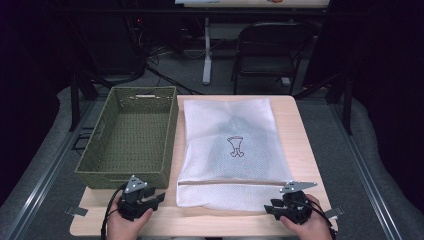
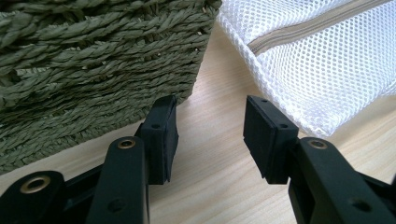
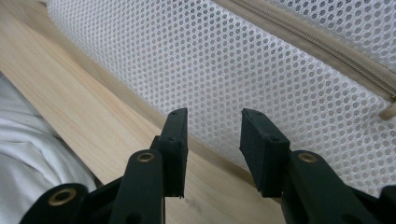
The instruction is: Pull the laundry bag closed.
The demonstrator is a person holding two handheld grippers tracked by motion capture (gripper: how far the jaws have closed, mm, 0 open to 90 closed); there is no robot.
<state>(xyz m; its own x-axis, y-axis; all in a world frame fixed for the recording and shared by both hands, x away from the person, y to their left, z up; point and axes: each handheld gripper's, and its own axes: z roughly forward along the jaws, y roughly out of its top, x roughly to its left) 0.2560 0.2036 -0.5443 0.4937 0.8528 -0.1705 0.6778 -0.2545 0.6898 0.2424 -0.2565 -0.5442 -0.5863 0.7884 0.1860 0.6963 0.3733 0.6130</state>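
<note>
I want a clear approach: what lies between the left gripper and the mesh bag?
Only bare wooden table separates the left gripper from the mesh bag, as the left gripper view shows.

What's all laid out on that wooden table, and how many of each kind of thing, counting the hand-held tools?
Green woven basket: 1
White mesh zip bag, with something dark inside: 1
Hand-held tools: 2, the left tool and the right tool, both with jaws apart and holding nothing
Total: 4 things on or over the table
</note>
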